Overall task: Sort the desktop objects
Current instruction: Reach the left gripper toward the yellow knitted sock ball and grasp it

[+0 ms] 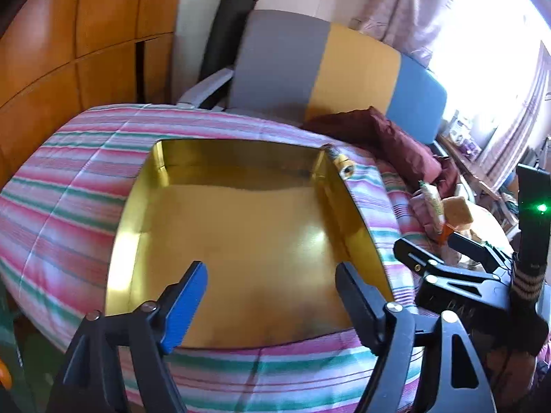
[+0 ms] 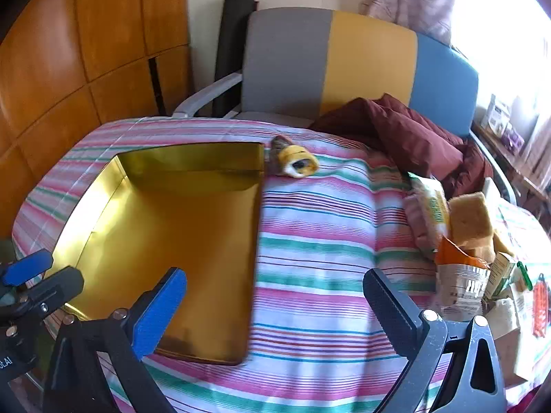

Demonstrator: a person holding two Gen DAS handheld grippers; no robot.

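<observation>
A shallow gold metal tray [image 1: 213,175] lies empty on the striped cloth; it also shows in the right wrist view [image 2: 193,158]. My left gripper [image 1: 272,285] is open and empty above the tray's near half. My right gripper [image 2: 275,296] is open and empty over the cloth just right of the tray; its body shows in the left wrist view [image 1: 458,275]. A small yellow roll-shaped object [image 2: 298,161] lies by the tray's far right corner. A pile with a sponge [image 2: 470,216], snack packets [image 2: 430,206] and small boxes [image 2: 499,272] sits at the right.
The striped cloth [image 2: 316,234] covers a rounded table. A grey, yellow and blue chair back [image 2: 361,58] stands behind it, with a maroon cushion [image 2: 406,130]. Wooden cabinets [image 2: 86,34] are at the left, curtains and a bright window at the right.
</observation>
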